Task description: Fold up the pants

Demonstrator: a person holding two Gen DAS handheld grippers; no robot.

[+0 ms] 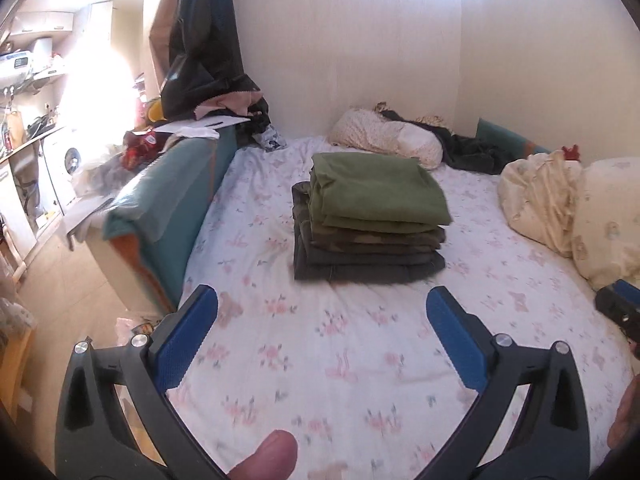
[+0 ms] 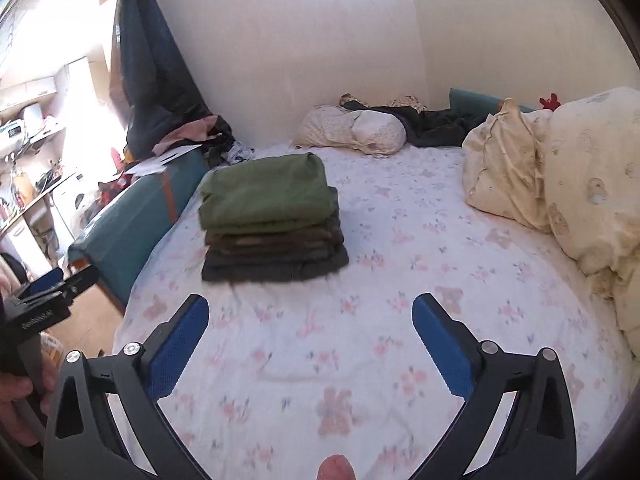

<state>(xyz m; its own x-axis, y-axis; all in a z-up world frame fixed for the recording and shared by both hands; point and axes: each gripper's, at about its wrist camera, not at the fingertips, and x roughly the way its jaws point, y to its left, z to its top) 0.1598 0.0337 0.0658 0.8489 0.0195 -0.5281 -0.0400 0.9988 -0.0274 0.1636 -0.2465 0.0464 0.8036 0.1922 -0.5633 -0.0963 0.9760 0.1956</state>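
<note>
Fingers on both grippers are spread wide with nothing between them — the left gripper (image 1: 322, 300) and the right gripper (image 2: 310, 308) both hover over the flowery bedsheet (image 1: 320, 360). The folded pants (image 1: 380, 192) sit on top of a stack of folded clothes (image 1: 368, 256), at about 12 o'clock from the left gripper and 11 o'clock from the right one, well apart from both. A crumpled cream duvet (image 2: 560, 168) is piled at 2 o'clock in the right view, and a pillow (image 1: 388, 138) lies up by the wall at 12 — dark clothes (image 1: 476, 152) right beside it.
</note>
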